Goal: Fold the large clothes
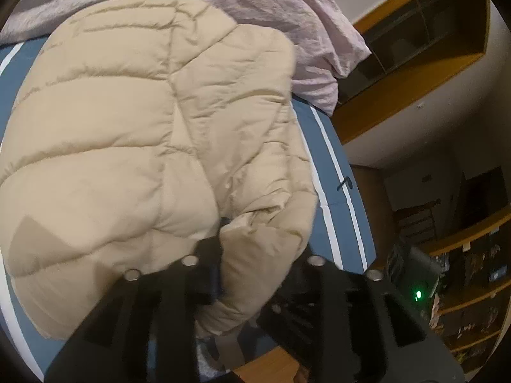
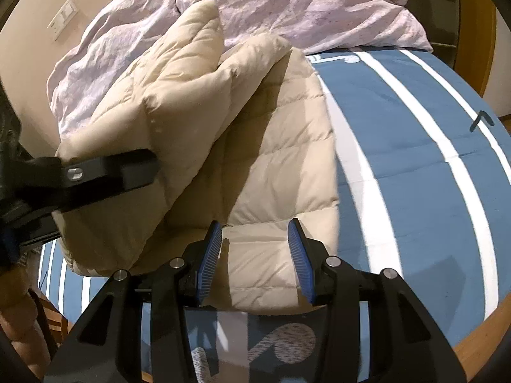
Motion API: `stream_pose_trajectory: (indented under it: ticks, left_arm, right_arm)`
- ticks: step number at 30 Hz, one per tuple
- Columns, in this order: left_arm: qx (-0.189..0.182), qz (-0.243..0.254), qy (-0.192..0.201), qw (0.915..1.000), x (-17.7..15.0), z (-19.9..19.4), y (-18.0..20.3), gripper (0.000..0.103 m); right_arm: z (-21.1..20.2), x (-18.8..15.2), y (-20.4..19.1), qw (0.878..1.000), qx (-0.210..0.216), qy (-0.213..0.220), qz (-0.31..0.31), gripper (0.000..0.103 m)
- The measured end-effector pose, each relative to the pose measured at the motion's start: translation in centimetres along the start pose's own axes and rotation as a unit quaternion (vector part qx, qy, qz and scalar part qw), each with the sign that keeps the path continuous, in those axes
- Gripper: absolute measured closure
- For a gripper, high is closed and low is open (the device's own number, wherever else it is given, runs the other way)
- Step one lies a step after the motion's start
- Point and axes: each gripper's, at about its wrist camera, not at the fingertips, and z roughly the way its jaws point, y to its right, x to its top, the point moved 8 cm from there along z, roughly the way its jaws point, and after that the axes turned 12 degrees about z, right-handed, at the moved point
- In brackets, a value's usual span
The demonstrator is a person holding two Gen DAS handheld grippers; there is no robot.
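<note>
We see a beige puffer jacket (image 2: pixel 271 159) half-folded on the blue striped bed (image 2: pixel 415 166).
Our left gripper (image 1: pixel 255 255) has a raised fold between its jaws; whether the pads press it we cannot tell. Our right gripper (image 2: pixel 255 255) hovers open and empty over the hem, a pink duvet (image 2: pixel 303 3) beyond.

Warm, yellowish indoor light fills both views, moderately bright on the beige jacket (image 1: pixel 134 134) and the blue striped sheet (image 2: pixel 415 166). In the right wrist view the raised fold of the jacket throws a soft brown shadow over the flat part beside it, and the white stripes glare slightly. In the left wrist view the shelves (image 1: pixel 469 274) at far right sit in gloom; a small green lamp (image 1: pixel 418 294) glows there. Fisheye bending curves every edge, corners go black, and the near fingers (image 2: pixel 209 255) look soft.
</note>
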Motion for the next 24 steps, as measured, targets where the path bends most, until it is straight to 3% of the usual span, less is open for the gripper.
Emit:
stream_pose_trajectory:
  ticks: [4,7,11,17,24]
  left_arm:
    - [-0.011,0.024,0.017,0.9995,1.1,-2.1,1.7,0.043]
    - [-0.011,0.045,0.053,0.9976,2.6,-5.0,2.4,0.032]
    - [0.033,0.056,0.088,0.9940,4.8,-7.8,0.7,0.031]
    - [0.107,0.030,0.093,0.9894,4.7,-9.4,-4.7,0.031]
    - [0.152,0.023,0.088,0.9842,4.2,-9.6,-7.5,0.031]
  right_arm:
    - [0.0,0.6,1.0,1.000,-0.006,0.004,0.009,0.058]
    - [-0.3,0.5,1.6,1.000,-0.009,0.008,0.014,0.058]
    - [-0.7,1.2,2.2,1.000,-0.014,0.014,0.020,0.058]
    - [-1.2,1.7,3.1,0.999,-0.021,0.020,0.028,0.057]
    - [-1.6,1.8,4.1,0.999,-0.029,0.023,0.033,0.057]
